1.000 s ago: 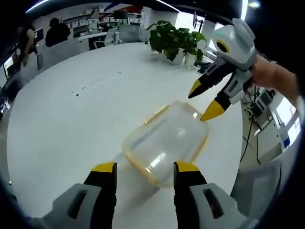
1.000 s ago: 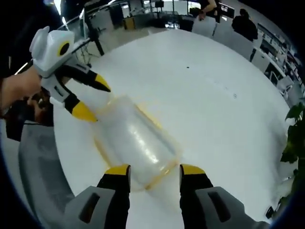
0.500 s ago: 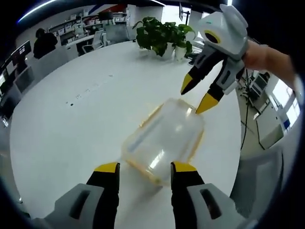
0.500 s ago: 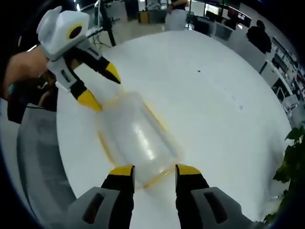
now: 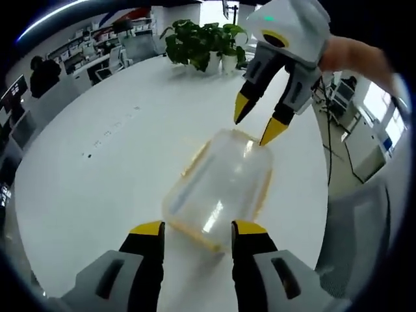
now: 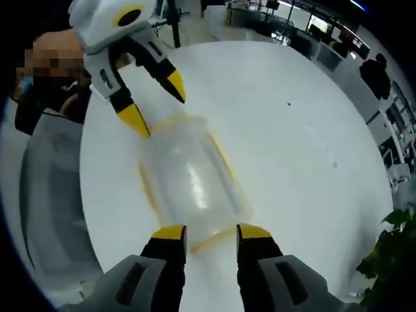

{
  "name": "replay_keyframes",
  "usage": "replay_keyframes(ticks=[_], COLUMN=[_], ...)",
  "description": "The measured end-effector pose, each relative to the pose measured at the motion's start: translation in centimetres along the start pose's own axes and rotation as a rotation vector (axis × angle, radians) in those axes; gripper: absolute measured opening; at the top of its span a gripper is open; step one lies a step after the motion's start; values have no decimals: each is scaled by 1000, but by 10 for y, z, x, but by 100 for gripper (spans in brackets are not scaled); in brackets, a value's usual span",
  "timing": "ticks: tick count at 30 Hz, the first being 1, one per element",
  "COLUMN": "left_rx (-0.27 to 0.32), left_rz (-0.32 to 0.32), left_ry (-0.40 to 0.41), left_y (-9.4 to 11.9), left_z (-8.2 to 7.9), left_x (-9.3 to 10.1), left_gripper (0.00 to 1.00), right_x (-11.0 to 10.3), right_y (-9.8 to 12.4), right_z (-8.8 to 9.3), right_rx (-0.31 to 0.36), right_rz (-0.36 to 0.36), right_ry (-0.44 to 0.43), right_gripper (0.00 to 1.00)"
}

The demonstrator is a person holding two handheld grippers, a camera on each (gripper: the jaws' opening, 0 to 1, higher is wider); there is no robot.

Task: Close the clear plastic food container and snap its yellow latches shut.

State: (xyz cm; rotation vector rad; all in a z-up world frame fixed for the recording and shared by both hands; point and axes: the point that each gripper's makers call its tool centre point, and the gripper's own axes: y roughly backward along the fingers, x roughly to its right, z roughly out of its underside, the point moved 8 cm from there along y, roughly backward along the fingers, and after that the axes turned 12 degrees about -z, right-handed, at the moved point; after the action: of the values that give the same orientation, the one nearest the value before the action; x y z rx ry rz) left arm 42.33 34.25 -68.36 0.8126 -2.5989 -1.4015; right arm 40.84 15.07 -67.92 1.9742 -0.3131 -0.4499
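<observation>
Evidently the latching step is in hand: the clear rectangular plastic food container with yellow rim latches (image 5: 221, 188) lies on the round white table (image 5: 97, 162), its lid seemingly down, with the left gripper (image 5: 195, 229) at one short end and the right gripper (image 6: 205, 232) at the opposite end. Both sets of yellow-tipped jaws stand parted and grasp nothing. Next, I judge, each gripper must press its nearest latch flat against the container wall.

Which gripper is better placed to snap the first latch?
Neither clearly. The left gripper and right gripper are both open, each at one short end of the container; its latches are too blurred to place.
</observation>
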Motion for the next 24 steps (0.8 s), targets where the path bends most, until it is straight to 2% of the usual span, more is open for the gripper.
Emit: replay_keyframes(ticks=[8, 11, 18, 21, 24], left_rx=[16, 38, 65, 93, 89], left_rz=[5, -2, 23, 56, 63], left_ry=[-76, -194, -224, -233, -259], left_y=[-1, -1, -1, -1, -3], left_z=[-5, -8, -14, -18, -20], left_x=[2, 0, 2, 7, 10], left_gripper=[39, 39, 39, 37, 37], right_x=[-3, -4, -6, -5, -6], right_y=[-9, -11, -11, -11, -10], right_z=[-9, -13, -16, -18, -19], right_rx=[-31, -28, -32, -26, -28], right_rz=[-13, -22, -32, -36, -37], right_ry=[88, 103, 136, 141, 163], right_gripper=[28, 28, 27, 26, 26])
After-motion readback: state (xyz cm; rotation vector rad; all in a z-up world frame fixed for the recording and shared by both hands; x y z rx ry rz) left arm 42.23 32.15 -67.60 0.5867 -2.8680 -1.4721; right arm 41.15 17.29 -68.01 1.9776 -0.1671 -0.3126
